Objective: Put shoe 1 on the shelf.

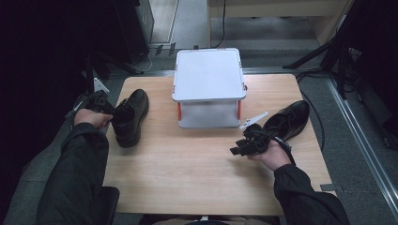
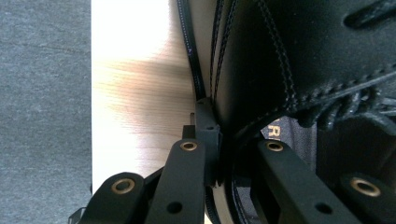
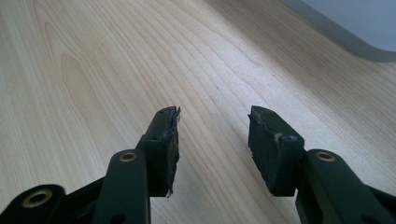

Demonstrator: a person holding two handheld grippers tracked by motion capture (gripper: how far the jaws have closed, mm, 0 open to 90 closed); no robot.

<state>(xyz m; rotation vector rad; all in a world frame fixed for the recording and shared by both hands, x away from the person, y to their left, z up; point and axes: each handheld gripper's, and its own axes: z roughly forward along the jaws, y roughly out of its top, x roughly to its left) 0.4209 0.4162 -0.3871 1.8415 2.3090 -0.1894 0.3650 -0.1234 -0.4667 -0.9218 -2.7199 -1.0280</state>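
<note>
1. Left tongs [image 1: 104, 108] sit at the bench's [image 1: 187, 164] left edge, pinching the collar wall of the left black shoe [image 1: 130, 115]; one jaw is outside the leather, the other inside the opening.
2. Left forearm runs straight up from the near edge, hand wrapped over the tool.
3. Right tongs [image 1: 240, 149] rest low over bare wood, pointing left, jaws spread, nothing between them.
4. The second black shoe [image 1: 288, 119] lies behind the right hand, beside the white box [image 1: 209, 77].

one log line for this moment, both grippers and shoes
left gripper: shut on left shoe collar | right gripper: open, empty, over table | right shoe: untouched | box: lid on
</note>
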